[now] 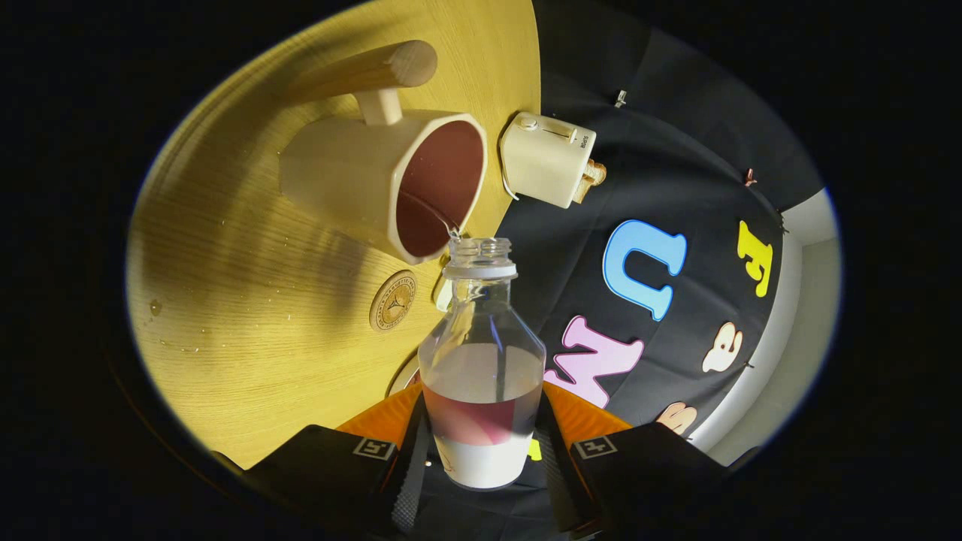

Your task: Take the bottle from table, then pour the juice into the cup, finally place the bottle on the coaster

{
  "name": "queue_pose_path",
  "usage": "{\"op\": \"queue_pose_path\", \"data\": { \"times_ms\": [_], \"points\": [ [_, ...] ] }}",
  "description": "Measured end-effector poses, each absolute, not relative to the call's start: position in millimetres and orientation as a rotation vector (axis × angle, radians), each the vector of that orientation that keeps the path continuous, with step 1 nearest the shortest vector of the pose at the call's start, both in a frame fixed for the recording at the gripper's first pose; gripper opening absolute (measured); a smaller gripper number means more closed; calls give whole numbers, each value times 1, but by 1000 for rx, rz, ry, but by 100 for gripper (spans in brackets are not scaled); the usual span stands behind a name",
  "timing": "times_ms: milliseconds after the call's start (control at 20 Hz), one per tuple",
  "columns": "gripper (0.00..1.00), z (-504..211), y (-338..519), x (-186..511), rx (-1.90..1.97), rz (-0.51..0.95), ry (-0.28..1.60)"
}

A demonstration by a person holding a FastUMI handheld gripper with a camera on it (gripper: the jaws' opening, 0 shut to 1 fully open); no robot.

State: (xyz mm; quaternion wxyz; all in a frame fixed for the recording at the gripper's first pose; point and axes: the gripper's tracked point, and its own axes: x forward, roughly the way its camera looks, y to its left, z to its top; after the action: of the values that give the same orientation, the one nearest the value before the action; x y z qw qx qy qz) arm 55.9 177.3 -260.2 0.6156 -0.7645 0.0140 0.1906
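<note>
The gripper (481,451) is clamping the clear, smooth plastic bottle (481,361) low on its body, tipping a thin stream into the cream octagonal cup (361,188); it is probably light and slippery.

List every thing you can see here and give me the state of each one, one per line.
Clear plastic bottle: uncapped, tipped toward the cup, thin stream leaving its mouth, part full.
Cream mug with wooden handle: on the table, receiving the stream.
Round wooden coaster: bare, beside the mug.
Cream toaster: toast sticking out of the slot.
Gripper: fingers shut on the bottle.
</note>
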Motion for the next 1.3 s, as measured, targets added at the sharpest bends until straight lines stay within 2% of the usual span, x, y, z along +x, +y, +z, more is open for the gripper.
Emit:
{"op": "queue_pose_path", "data": {
  "times_ms": [1300],
  "points": [
    [70, -258, 191, 61, -1924, 486, -128]
  ]
}}
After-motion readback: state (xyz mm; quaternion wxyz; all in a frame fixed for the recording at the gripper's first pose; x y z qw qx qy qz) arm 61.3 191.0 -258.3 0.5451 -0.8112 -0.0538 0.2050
